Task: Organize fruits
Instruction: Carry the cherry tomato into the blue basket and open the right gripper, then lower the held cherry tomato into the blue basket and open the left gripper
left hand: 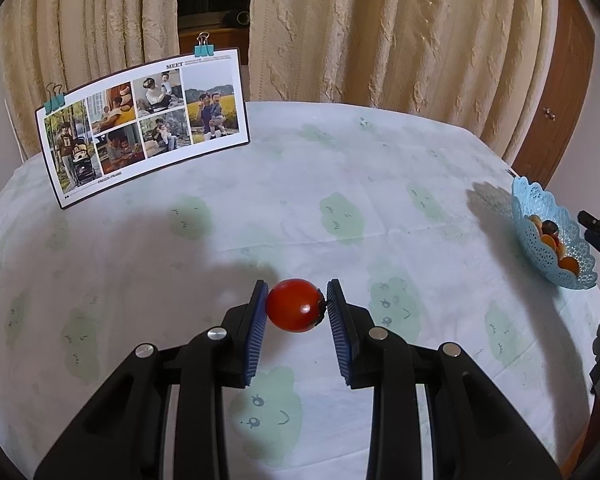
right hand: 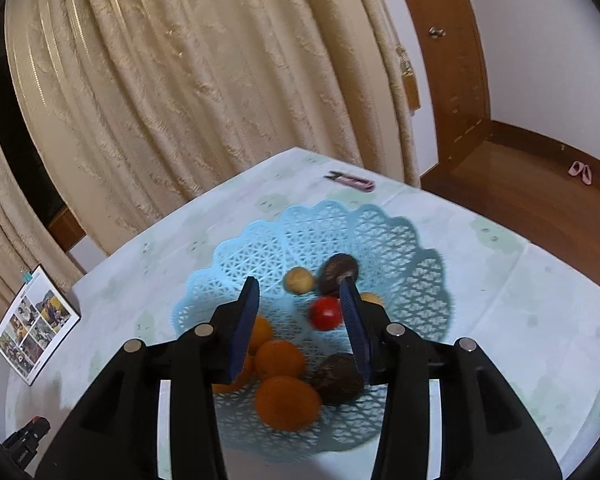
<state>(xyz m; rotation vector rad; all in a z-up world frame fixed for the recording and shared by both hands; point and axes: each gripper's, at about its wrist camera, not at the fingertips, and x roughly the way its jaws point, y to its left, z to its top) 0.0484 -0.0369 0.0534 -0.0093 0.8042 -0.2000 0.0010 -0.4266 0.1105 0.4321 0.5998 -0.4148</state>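
My left gripper (left hand: 295, 304) is squeezing a small red tomato (left hand: 294, 305) between its two blue pads, up off the table (left hand: 260, 200). The tomato is light, smooth and a bit soft, so I think a hard squeeze could squash it and a loose one could let it slip; holding it across its round middle, as now, looks right. My right gripper (right hand: 300, 292) hangs over the blue basket (right hand: 400, 240) with its jaws apart and nothing pressed between them. Right under it I count three oranges (right hand: 287, 402) and one dark brown fruit (right hand: 336, 378). A little further out I see one red tomato (right hand: 325, 313) close by the right pad. Past the tips sit one small yellow fruit (right hand: 299, 279) and one more dark fruit (right hand: 337, 268). Another yellow bit peeks out behind the pad; I cannot tell what it is.
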